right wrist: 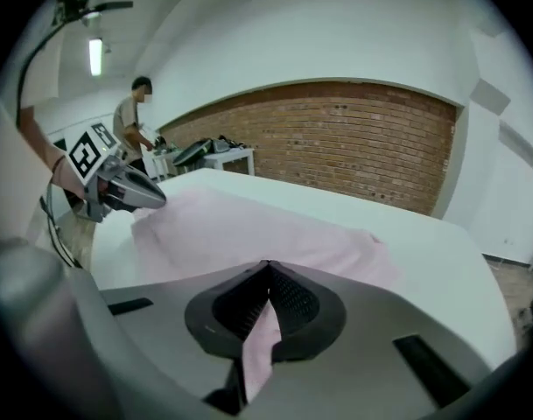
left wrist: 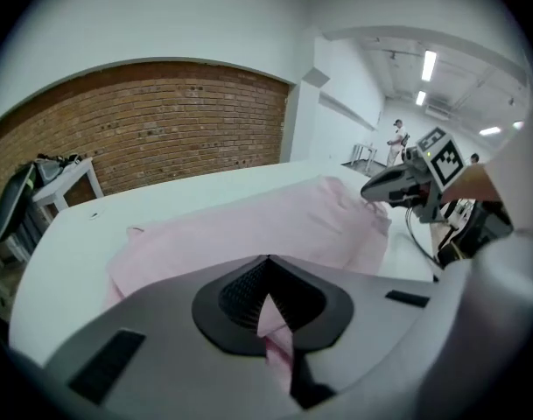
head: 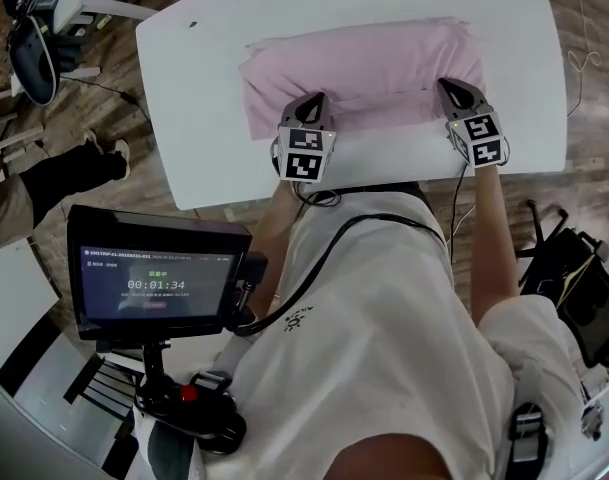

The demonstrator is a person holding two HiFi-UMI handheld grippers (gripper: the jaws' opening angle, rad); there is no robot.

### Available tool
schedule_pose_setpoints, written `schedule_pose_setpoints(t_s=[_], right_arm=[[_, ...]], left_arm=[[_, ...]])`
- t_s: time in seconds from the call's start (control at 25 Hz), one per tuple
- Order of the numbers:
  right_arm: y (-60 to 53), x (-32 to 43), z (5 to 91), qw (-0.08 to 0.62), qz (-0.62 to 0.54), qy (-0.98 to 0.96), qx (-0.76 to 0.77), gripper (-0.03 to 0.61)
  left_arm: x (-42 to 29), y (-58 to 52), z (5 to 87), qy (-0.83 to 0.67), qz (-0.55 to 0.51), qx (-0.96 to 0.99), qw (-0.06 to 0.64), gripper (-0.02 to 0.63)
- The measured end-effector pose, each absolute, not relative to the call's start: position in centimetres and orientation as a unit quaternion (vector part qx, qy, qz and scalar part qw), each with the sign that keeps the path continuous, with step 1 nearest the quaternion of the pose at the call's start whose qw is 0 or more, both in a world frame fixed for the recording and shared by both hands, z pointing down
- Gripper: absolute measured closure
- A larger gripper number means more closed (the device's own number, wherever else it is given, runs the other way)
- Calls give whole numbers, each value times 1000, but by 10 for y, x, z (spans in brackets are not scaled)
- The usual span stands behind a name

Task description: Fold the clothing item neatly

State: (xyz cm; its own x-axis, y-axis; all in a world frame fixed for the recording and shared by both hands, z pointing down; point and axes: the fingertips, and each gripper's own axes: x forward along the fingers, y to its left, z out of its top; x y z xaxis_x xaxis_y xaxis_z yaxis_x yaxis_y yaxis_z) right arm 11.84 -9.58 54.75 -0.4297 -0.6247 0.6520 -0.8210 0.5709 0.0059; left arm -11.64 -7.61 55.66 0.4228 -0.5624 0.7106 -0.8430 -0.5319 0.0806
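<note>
A pale pink garment (head: 364, 68) lies spread across the white table (head: 214, 98), partly folded. My left gripper (head: 315, 99) is shut on its near edge at the left; pink cloth (left wrist: 270, 322) is pinched between the jaws in the left gripper view. At the near right corner my right gripper (head: 449, 87) is shut on the garment too, and a strip of cloth (right wrist: 262, 335) hangs between its jaws. Both held edges are lifted a little off the table. Each gripper shows in the other's view: the right gripper (left wrist: 384, 185) and the left gripper (right wrist: 152, 195).
A screen on a stand (head: 159, 273) sits at my lower left. A small table with gear (head: 44, 18) stands at the far left, and a dark chair (head: 584, 288) at the right. A person (right wrist: 130, 116) stands by a far bench. A brick wall (left wrist: 152, 125) backs the room.
</note>
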Motion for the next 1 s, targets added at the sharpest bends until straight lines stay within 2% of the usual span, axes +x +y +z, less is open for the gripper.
schedule_pose_setpoints(t_s=[0.08, 0.24, 0.68, 1.0], right_arm=[[-84, 90, 549, 302, 170, -850, 398, 575], [-73, 82, 588, 360, 171, -836, 376, 575], [-75, 78, 592, 352, 192, -829, 391, 575], [-51, 86, 553, 301, 180, -838, 418, 574]], left_arm=[[-102, -73, 557, -413, 312, 824, 232, 612], [-97, -62, 602, -390, 344, 815, 256, 612], [-107, -61, 605, -393, 339, 820, 239, 612], [-100, -41, 562, -397, 294, 834, 245, 612]])
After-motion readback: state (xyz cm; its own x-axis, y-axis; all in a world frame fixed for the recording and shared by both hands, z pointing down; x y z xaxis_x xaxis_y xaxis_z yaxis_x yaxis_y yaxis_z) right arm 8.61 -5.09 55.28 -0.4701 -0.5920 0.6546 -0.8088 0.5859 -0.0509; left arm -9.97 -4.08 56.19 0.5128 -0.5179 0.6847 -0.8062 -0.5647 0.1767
